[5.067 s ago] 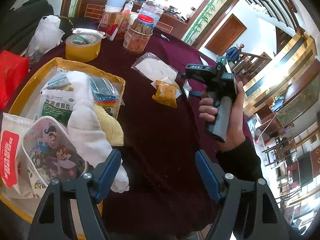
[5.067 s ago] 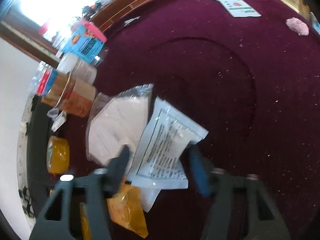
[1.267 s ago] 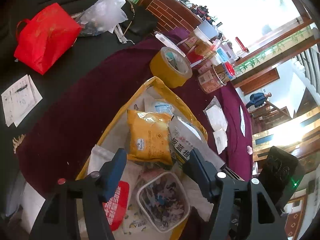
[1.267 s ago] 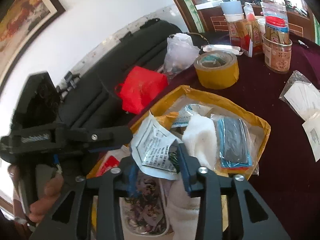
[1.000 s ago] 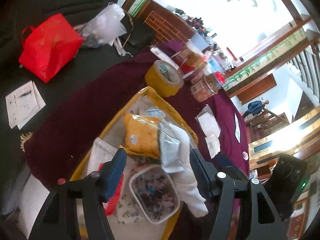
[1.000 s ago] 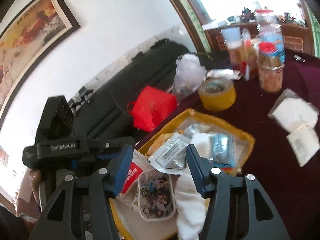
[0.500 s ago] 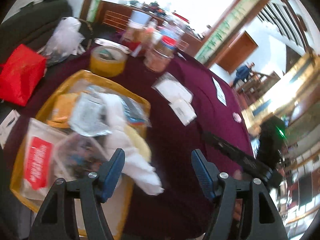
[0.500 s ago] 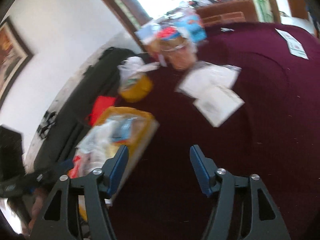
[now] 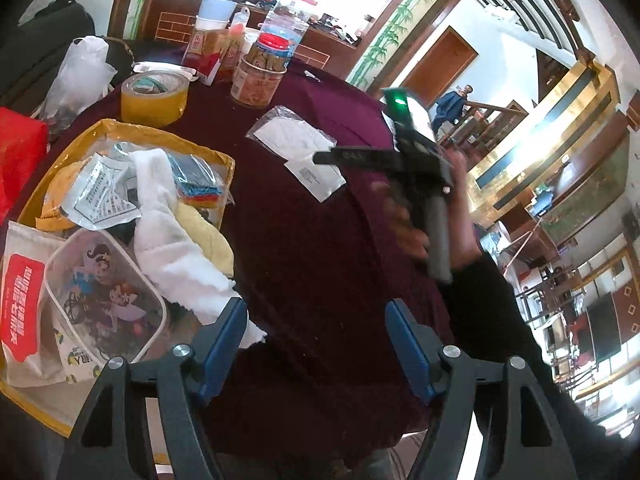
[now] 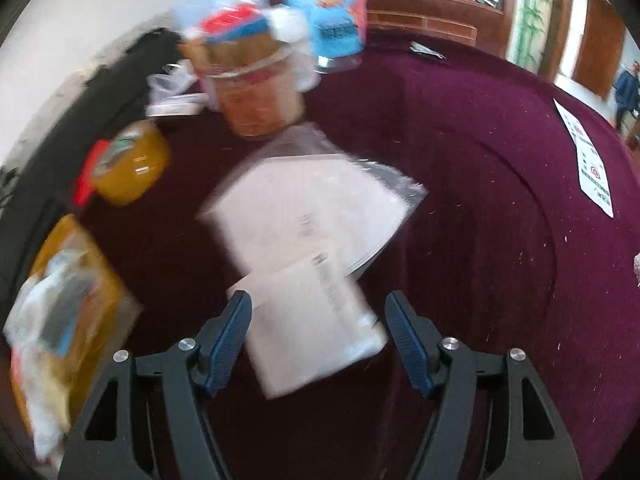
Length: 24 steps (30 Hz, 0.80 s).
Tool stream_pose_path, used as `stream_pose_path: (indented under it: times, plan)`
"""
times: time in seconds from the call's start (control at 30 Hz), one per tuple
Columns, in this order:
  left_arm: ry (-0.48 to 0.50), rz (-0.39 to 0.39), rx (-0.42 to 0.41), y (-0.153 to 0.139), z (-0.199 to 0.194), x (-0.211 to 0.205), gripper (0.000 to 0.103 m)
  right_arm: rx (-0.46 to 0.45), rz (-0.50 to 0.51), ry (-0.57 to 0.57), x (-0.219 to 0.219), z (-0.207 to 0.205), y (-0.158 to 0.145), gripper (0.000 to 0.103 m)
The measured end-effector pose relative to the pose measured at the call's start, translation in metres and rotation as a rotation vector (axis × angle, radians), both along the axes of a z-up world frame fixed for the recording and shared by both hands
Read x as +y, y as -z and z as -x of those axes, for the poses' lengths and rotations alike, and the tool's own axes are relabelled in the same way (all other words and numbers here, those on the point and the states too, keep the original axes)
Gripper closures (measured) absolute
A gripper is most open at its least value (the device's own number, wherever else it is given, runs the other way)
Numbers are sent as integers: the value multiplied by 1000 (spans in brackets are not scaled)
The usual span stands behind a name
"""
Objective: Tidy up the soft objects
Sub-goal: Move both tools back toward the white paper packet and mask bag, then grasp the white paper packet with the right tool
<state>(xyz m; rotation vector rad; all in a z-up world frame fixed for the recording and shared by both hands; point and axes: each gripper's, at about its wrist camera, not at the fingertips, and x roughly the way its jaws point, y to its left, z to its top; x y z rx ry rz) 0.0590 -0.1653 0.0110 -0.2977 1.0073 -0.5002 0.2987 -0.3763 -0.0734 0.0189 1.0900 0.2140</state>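
Right wrist: white sachet (image 10: pixel 312 320) (blurred) between the parted jaws.

A round table (image 9: pixel 312 240) in dark red cloth carries a yellow tray (image 9: pixel 132 130) on the left, a tape roll (image 9: pixel 154 98) and jars (image 9: pixel 258 80) at the far side, two white packets (image 10: pixel 316 264) mid-table, and a leaflet (image 10: pixel 592 164) far right.

Black frames, blue jaws, black sleeve (image 9: pixel 492 304)
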Motion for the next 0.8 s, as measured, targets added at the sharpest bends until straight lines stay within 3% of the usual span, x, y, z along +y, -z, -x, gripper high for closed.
stream_pose_path:
  times: [0.17, 0.43, 0.5, 0.57, 0.67, 0.8]
  plan:
    - [6, 11, 1, -2, -3, -1, 28, 25, -39, -49, 5, 1, 10, 31]
    - [37, -3, 3, -3, -2, -13, 28, -35, 123, -59, 34, 25, 20, 32]
    - [33, -10, 6, -3, 0, -14, 28, -45, 121, -53, 34, 30, 20, 38]
    - [33, -16, 11, -4, 1, -17, 28, -35, 104, -48, 31, 36, 18, 49]
    - [30, -31, 11, -7, 1, -23, 28, -50, 123, -59, 35, 49, 16, 55]
    - [38, -41, 8, -10, 0, -33, 28, -47, 2, -55, 21, 63, 4, 59]
